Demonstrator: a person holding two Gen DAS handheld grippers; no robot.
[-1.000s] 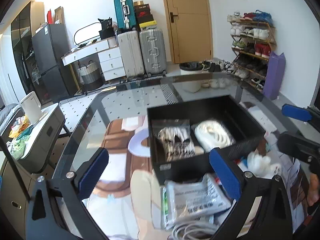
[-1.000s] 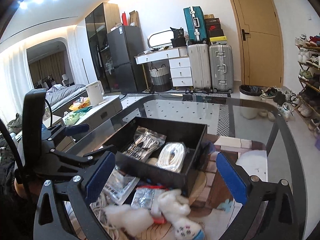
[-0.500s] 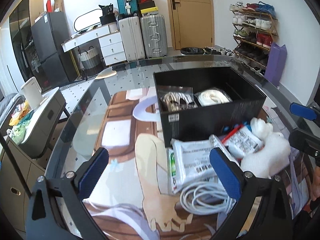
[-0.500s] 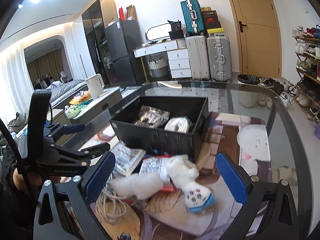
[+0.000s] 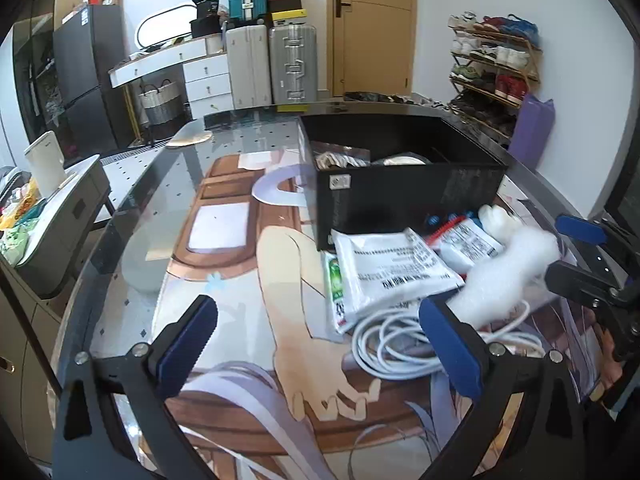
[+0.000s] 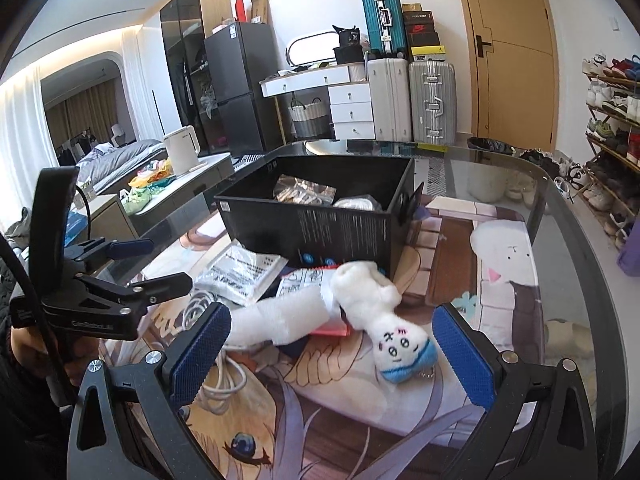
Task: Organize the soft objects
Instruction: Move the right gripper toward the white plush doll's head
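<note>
Both wrist views look forward, sharing the black box [image 5: 404,184] [image 6: 320,220].

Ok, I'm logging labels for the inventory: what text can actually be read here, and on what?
"GenRobot.ai", faintly: body of the left claw.
White packet: black print, too blurred.
Black box: fine print, too small.
Shoeboxes on the suitcases: logos only, no legible words.
</note>
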